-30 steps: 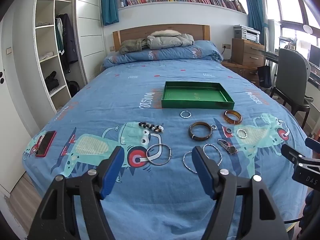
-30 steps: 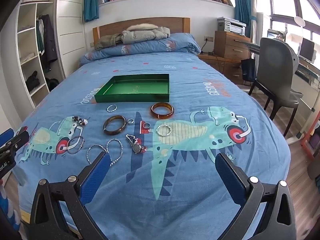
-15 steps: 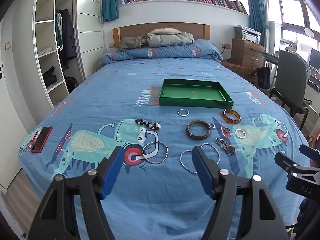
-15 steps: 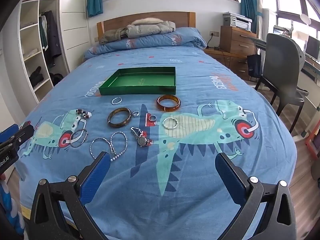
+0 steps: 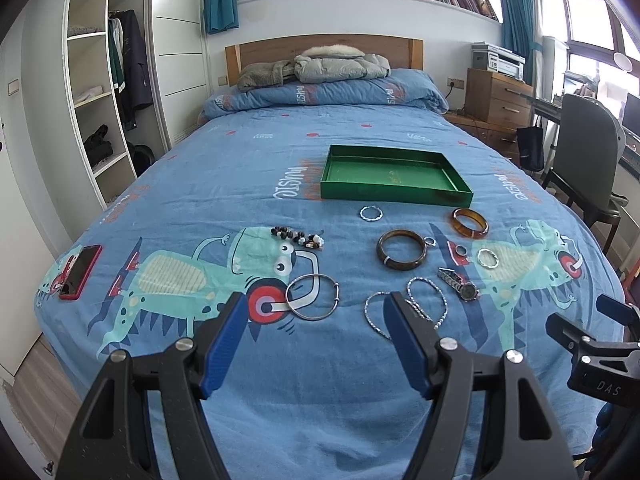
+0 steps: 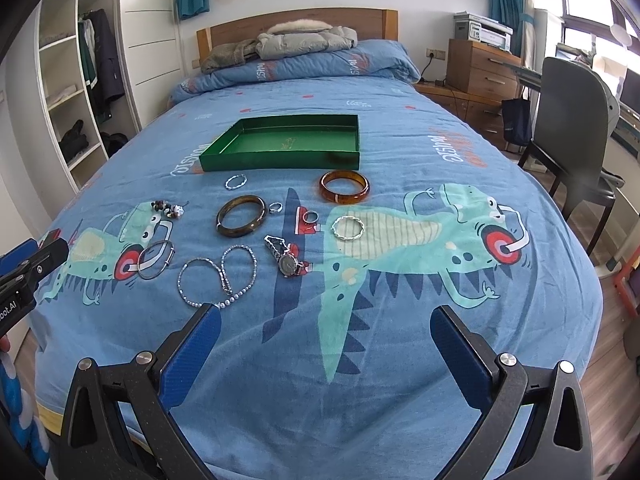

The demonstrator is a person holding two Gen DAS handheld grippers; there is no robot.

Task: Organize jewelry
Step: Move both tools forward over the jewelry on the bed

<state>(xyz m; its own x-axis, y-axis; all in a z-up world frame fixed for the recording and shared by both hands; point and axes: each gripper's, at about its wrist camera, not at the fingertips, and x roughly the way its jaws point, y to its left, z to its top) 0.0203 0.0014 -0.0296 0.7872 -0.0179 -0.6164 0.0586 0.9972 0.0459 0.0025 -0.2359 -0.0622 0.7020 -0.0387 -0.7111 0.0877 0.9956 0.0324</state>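
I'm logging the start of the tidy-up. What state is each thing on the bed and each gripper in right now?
green tray: empty, flat on the bed.
amber bangle: lying flat just in front of the tray.
dark brown bangle: lying flat, untouched.
watch: lying on the cover, strap unfastened.
pearl necklace: loose, looped on itself.
red phone: lying flat, screen dark.
left gripper: jaws open, empty.
right gripper: jaws wide open, empty.

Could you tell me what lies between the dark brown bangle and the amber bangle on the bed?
A small silver ring lies beside the dark brown bangle, short of the amber bangle; the right wrist view shows it.
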